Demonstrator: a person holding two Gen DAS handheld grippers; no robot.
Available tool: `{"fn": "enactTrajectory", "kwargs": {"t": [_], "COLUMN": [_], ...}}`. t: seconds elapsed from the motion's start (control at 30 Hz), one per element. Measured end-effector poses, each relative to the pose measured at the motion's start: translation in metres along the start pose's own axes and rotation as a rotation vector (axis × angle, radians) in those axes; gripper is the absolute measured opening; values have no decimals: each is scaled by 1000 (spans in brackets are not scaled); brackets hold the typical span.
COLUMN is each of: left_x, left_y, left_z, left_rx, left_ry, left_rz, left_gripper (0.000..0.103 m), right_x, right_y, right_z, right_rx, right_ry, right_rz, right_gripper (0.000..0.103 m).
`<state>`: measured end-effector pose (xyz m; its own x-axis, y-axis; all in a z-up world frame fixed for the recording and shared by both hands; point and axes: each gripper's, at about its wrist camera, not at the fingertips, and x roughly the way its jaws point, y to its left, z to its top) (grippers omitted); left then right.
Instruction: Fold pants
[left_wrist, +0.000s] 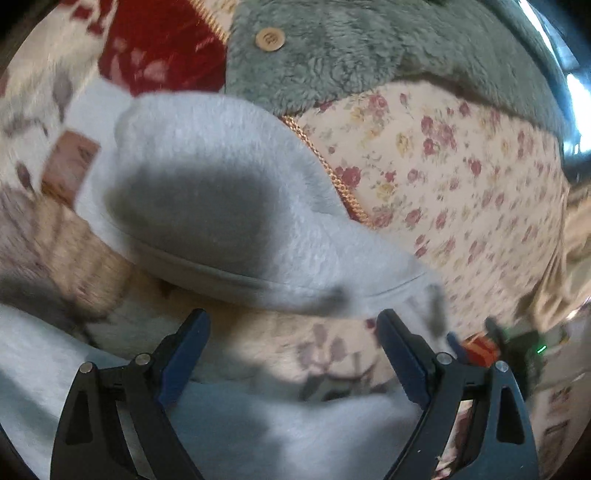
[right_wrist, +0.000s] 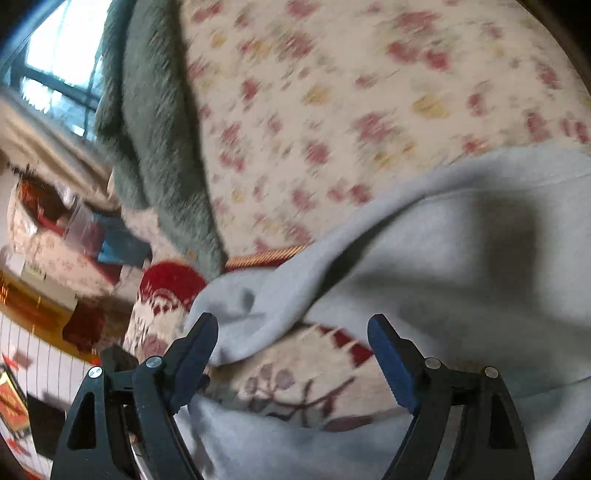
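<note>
The pants (left_wrist: 207, 192) are light blue and fuzzy, like warm fleece. They lie on a sofa or bed with a flower cover (left_wrist: 461, 177); I cannot tell which it is. One part of the pants is already flopped over in a soft hump in the middle of the left view. More of the same blue cloth lies right under both claws, at the near edge of the cover. A grey-green fluffy jacket with a wooden button (left_wrist: 270, 38) sits at the far side, touching the flower cover and just past the pants. A red blanket (left_wrist: 162, 40) with white shapes is next to it.

The left claw (left_wrist: 291, 332) is spread wide and pinches nothing. It hangs just over the near edge of the blue hump. The right claw (right_wrist: 291, 336) is spread wide too, with nothing in it. A rolled corner of the pants lies just by its left finger (right_wrist: 195, 350), and I cannot tell if they touch.

The pants look soft, floppy and light. They will bend and sag when lifted, not stay flat. The fuzz should grip well, so they will likely not slip out. Thick fleece may bunch up in a fold. A good place to hold looks like the stitched edge (left_wrist: 332, 291), where the cloth is firmer, with one claw near each end so the fold stays even.
</note>
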<state>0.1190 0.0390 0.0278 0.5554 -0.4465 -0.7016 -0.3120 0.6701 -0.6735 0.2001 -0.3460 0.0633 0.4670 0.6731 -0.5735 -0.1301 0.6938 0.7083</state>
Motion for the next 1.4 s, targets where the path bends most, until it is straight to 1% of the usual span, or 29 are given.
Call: {"fn": "enactTrajectory", "kwargs": {"t": [0.07,0.17,0.27,0.37,0.43,0.5,0.6,0.63,0.67,0.7,0.73,0.77,0.8,0.87,0.9,0.97,1.03,1.2,1.4], "left_x": [4,9,15,17,19,21,24,24,24,24,25,25,24,19,14,5,-8,-44,-91], "left_y": [3,4,6,6,3,6,8,9,9,9,8,10,11,9,5,-2,-14,-36,-62], "left_z": [-1,0,3,9,13,16,20,21,23,24,26,28,29,32,34,38,43,57,58], "left_rx": [-66,-118,-164,-172,-167,-171,-178,-180,-172,-151,-128,-117,-109,-71,-50,-15,32,102,198], "left_ry": [-10,-41,-66,-79,-79,-77,-67,-65,-63,-58,-49,-41,-39,-46,-57,-70,-87,-113,-135], "left_rz": [-65,-68,-63,-50,-45,-43,-59,-64,-52,-17,6,-1,-10,0,-2,7,10,4,-14], "left_gripper": [94,96,96,96,96,96,96,91,77,64,47,43,39,29,27,24,23,23,23], "right_x": [-6,-9,-3,6,13,22,35,39,42,45,48,51,53,51,49,42,30,-16,-69], "right_y": [-12,-22,-30,-36,-42,-54,-75,-84,-89,-97,-103,-108,-109,-106,-104,-98,-90,-58,-14], "right_z": [6,9,13,22,31,40,51,54,56,57,57,57,56,55,54,53,51,45,30], "right_rx": [35,60,96,126,164,238,347,391,417,451,476,480,467,424,409,384,361,283,174], "right_ry": [-13,-37,-52,-58,-71,-74,-95,-110,-119,-129,-129,-123,-122,-133,-133,-137,-143,-173,-208], "right_rz": [12,31,46,51,77,111,132,141,147,144,134,108,94,89,96,114,140,212,252], "right_gripper": [87,87,87,87,87,87,87,86,79,60,50,31,24,20,16,15,15,15,15]}}
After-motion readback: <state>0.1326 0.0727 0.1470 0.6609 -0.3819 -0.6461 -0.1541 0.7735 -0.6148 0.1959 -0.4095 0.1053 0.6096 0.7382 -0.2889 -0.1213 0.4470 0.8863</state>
